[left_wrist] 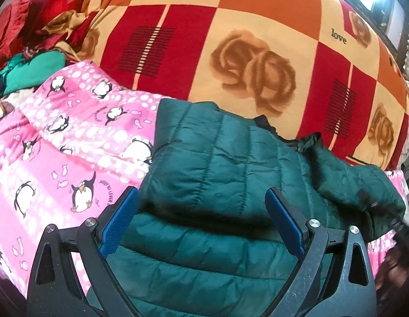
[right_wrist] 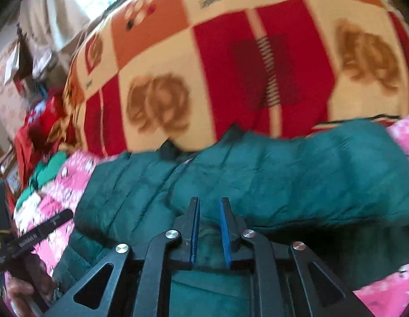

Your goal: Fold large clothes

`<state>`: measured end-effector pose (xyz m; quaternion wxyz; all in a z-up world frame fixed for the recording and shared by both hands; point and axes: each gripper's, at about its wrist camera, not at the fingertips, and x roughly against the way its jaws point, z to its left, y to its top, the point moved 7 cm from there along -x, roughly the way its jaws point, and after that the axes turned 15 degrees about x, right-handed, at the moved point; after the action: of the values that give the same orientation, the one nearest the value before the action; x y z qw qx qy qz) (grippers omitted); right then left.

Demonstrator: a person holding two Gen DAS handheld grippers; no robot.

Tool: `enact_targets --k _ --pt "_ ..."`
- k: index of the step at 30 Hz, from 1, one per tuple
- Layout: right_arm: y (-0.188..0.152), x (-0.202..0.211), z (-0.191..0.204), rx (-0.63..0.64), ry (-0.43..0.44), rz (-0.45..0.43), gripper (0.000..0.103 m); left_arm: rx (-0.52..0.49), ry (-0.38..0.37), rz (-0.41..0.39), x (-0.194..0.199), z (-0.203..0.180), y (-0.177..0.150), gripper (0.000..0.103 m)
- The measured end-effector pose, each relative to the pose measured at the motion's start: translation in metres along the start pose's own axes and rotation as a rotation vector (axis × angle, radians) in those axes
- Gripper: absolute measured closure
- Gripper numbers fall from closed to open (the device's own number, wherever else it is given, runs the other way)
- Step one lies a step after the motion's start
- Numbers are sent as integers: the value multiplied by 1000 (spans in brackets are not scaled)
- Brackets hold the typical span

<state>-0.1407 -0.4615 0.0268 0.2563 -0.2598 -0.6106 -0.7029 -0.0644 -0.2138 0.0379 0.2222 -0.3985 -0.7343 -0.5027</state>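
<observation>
A dark green quilted jacket (left_wrist: 230, 145) lies on a pink penguin blanket (left_wrist: 59, 158), with one part folded over onto itself. My left gripper (left_wrist: 201, 192) hovers just above the folded edge, open, with nothing pinched between its blue pads. In the blurred right wrist view the jacket (right_wrist: 310, 171) stretches across the frame. My right gripper (right_wrist: 209, 200) is shut on a fold of its green fabric at the near edge. The left gripper (right_wrist: 32, 235) shows at the far left of that view, held by a hand.
Behind the jacket spreads a red, orange and cream checked bedspread (left_wrist: 244, 52) with rose prints. A pile of red clothes (left_wrist: 32, 13) and a bright green garment (left_wrist: 30, 71) lie at the far left. The pink blanket (right_wrist: 72, 179) runs under both sides of the jacket.
</observation>
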Motion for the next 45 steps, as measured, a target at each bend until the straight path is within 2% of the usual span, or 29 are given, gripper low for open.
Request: enact_targets --k 3,6,7,10,15,18,25,30,32,34,35,36,40,41,42,45 --pt "-14 -22 18 -2 46 65 89 4 -9 12 0 1 -1 7" --pt "-22 -17 18 -34 65 80 89 -3 -49 2 5 -6 -1 7" --pt "-23 -12 17 -31 55 77 85 -5 -67 -2 6 -10 -1 7" --pt "-23 9 10 -3 -3 65 58 -6 -115 16 5 -26 -2 7" --pt "-25 51 -11 7 -40 40 57 -10 -177 138 -17 -65 -20 7" --pt "-28 71 -23 10 -52 32 57 -55 -208 190 -31 -97 -33 7" --pt "-40 97 -44 8 -76 17 57 -145 -152 193 -66 -153 -49 7" --pt "-54 100 -47 -6 -61 18 57 -204 -86 198 -91 -169 -57 7" --pt "-59 100 -47 -8 -57 25 57 -222 -84 207 -97 -173 -61 8" --pt "-64 99 -49 -9 -59 30 57 -237 -106 208 -98 -177 -64 17" --pt "-66 99 -49 -10 -61 32 57 -244 -109 212 -100 -179 -66 33" --pt "-68 99 -51 -13 -63 34 57 -251 -111 227 -102 -180 -69 43" --pt "-74 98 -54 -34 -65 42 57 -246 -129 236 -102 -183 -72 65" --pt "-75 98 -55 -37 -66 42 57 -246 -138 236 -100 -184 -72 75" --pt "-76 98 -55 -39 -67 43 57 -245 -145 234 -98 -185 -72 79" --pt "-79 99 -55 -44 -70 45 57 -245 -160 190 -85 -186 -66 83"
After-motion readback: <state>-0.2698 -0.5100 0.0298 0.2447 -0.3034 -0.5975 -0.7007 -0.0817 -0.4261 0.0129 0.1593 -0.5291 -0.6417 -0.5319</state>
